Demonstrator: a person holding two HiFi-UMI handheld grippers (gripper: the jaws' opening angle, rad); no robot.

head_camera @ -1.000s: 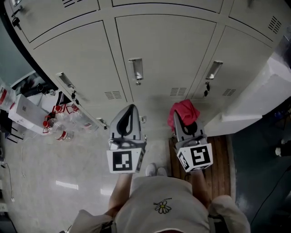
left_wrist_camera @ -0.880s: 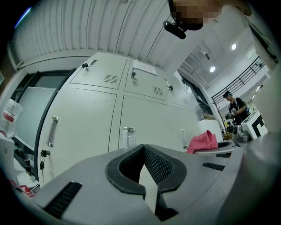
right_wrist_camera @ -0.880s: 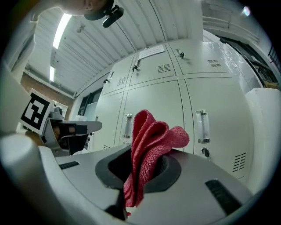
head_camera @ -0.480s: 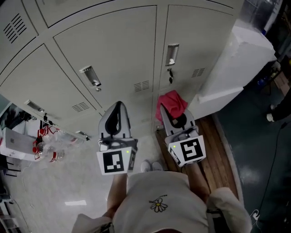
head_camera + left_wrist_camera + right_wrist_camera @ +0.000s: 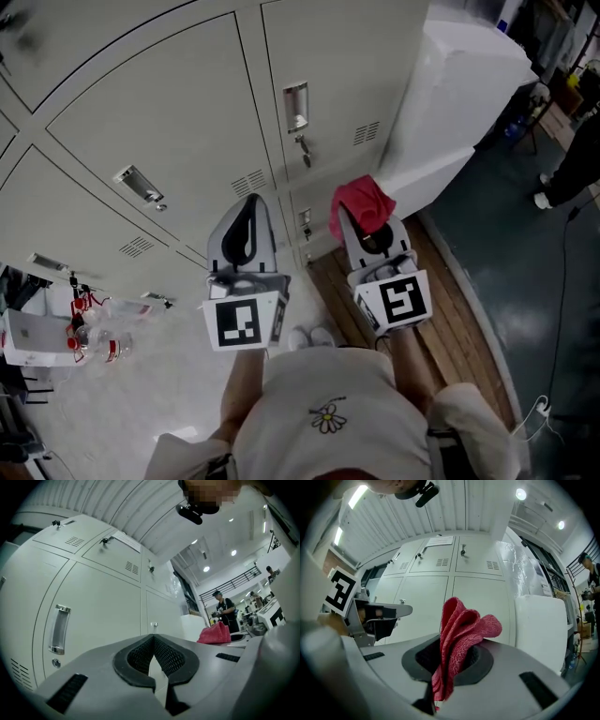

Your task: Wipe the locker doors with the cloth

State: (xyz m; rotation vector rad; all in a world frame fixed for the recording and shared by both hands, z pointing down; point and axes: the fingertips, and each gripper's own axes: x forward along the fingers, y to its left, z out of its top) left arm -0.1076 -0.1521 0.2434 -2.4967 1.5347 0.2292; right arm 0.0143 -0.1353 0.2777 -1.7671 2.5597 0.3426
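while the person stands facing pale grey metal locker doors [image 5: 178, 112] with recessed chrome handles, the right gripper [image 5: 449, 654] is clamped on a crumpled red terry cloth [image 5: 464, 625], held near the doors. the left gripper [image 5: 153, 638], ribbed black jaws closed together on nothing, sits beside it; only its view shows a distant person [image 5: 224, 611].

We see lockers [image 5: 169, 122] of smooth painted metal, pale and matt, with bright polished metal handles [image 5: 295, 105]. The cloth [image 5: 461, 634] is red, a rough looped knit. The left gripper [image 5: 153, 644] is matt grey plastic. Its pads [image 5: 138, 656] are black and finely ribbed, rubbery to our eye. The floor [image 5: 131, 394] is pale and smooth with a sheen, the planks [image 5: 459, 300] dark grained wood, the bottles [image 5: 94, 342] clear plastic.
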